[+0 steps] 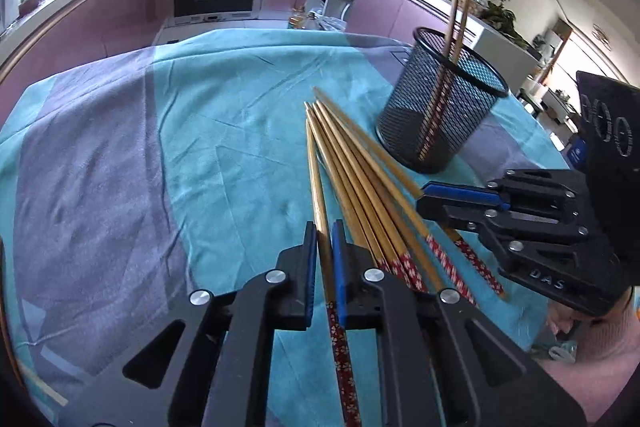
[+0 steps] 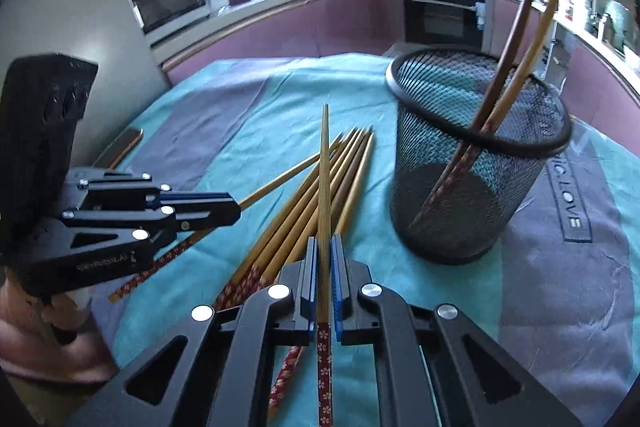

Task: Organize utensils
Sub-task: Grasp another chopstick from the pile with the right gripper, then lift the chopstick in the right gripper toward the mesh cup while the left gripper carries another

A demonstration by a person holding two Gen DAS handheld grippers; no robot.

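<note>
My left hand-held gripper (image 1: 325, 247) and right hand-held gripper (image 2: 325, 259) each pinch one bamboo chopstick with a red floral handle (image 2: 324, 187), ready for the black mesh cup (image 2: 476, 163) near the loose pile (image 1: 360, 183) on the teal-clothed worktop (image 1: 224, 131).

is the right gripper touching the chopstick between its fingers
Touching. The right wrist view shows the right gripper with both blue pads pressed against the chopstick, no gap showing.
</note>
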